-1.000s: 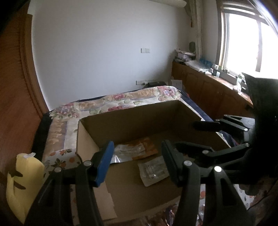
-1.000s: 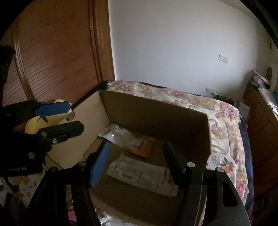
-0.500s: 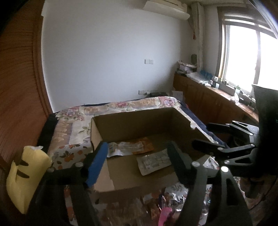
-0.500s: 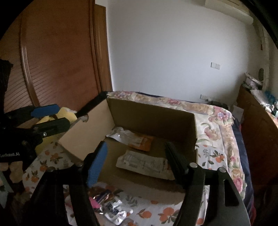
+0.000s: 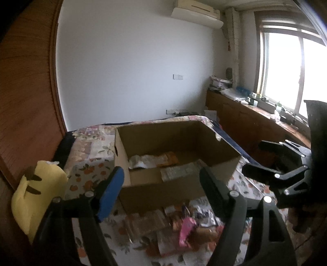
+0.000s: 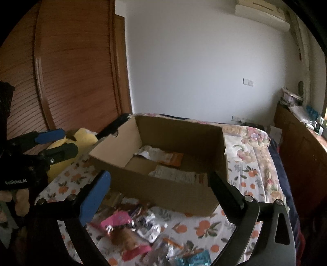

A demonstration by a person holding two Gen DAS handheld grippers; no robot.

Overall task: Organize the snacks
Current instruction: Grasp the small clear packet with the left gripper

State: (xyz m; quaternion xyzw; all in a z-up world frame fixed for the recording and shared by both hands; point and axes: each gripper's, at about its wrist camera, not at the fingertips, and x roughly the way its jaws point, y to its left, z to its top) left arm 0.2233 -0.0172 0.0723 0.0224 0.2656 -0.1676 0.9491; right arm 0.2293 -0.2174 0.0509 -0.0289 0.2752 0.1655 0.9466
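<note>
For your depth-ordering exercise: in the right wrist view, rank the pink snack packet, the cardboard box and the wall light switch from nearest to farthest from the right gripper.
1. Pink snack packet: on the bedspread, just ahead of the right gripper, whose jaws are opening, nothing between them.
2. Cardboard box: behind the packet, mid-bed.
3. Wall light switch: far wall, upper right.

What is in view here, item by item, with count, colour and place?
cardboard box: one, brown, open, on the bed.
packets in box: at least two, silver-orange and whitish, on the box floor.
loose snack pile: many, pink, silver, brown, teal, on the bedspread in front of the box.
plush toy: one, yellow, left of the box.
air conditioner: one, white, high on the wall.
left gripper: black with one blue pad, jaws opening, nothing between them.
right gripper: same colours, jaws opening, nothing between them.
</note>
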